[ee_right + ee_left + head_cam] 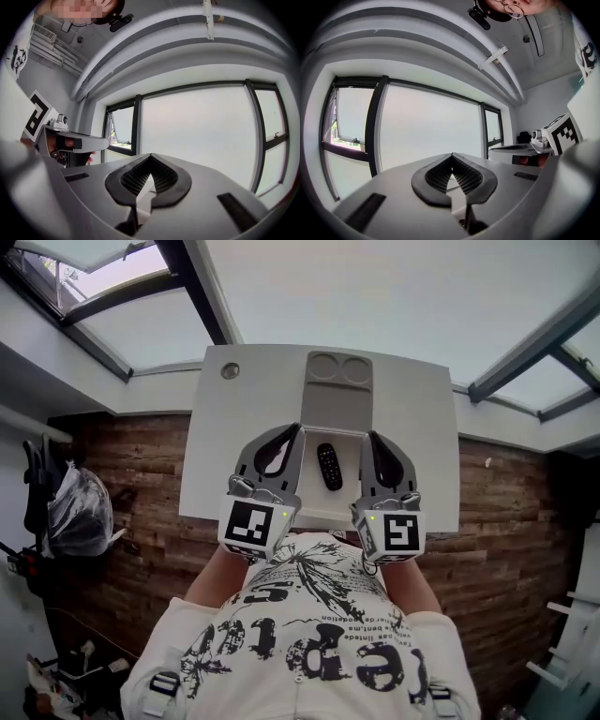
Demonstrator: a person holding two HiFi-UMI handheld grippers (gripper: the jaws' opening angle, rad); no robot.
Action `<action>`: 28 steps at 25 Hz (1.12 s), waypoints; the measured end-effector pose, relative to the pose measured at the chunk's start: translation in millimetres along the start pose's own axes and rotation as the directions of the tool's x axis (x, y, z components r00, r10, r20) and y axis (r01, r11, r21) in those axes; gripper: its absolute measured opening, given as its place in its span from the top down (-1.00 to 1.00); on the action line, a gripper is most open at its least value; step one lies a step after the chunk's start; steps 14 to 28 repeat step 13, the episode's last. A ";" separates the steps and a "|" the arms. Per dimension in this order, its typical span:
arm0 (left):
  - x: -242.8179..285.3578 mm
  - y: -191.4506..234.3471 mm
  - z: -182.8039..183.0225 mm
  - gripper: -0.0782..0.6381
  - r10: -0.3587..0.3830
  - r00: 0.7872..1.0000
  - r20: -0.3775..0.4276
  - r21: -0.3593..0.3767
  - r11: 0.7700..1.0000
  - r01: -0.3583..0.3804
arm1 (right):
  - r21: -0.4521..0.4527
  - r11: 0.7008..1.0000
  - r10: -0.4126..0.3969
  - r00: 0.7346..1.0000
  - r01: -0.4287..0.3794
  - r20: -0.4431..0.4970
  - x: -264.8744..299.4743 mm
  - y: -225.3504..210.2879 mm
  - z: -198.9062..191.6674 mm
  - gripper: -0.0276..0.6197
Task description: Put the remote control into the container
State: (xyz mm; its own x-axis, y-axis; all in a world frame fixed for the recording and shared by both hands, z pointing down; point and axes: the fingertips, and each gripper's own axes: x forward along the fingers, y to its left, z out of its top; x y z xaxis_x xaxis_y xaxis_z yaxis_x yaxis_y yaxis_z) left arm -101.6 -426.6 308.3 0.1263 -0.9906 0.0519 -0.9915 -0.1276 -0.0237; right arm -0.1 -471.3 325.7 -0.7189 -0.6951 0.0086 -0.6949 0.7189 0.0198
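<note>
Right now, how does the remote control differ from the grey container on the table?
The remote control is black; the container is grey. The remote control is slim and small, the container much broader. The container has two round recesses at its far end; the remote control has none. The remote control lies nearer the person, the container beyond it. Both lie lengthways along the middle of the white table.

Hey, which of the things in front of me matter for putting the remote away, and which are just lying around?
For the job:
remote control
grey container just beyond it, probably the target
left gripper and right gripper, both shut and empty

Just lying about:
round grommet in the table
plastic bag off to the left
</note>
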 end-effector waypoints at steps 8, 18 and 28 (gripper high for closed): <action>5.5 2.4 -5.5 0.76 0.019 1.000 -0.019 -0.021 1.000 -0.019 | 0.005 1.000 -0.002 1.000 0.002 -0.012 -1.3 -3.8 -1.4 0.91; 13.9 3.8 -7.0 0.76 0.033 0.999 -0.026 -0.014 0.999 -0.033 | 0.021 1.000 0.011 1.000 -0.010 -0.020 5.0 -9.5 -1.1 0.91; 13.9 3.8 -7.0 0.76 0.033 0.999 -0.026 -0.014 0.999 -0.033 | 0.021 1.000 0.011 1.000 -0.010 -0.020 5.0 -9.5 -1.1 0.91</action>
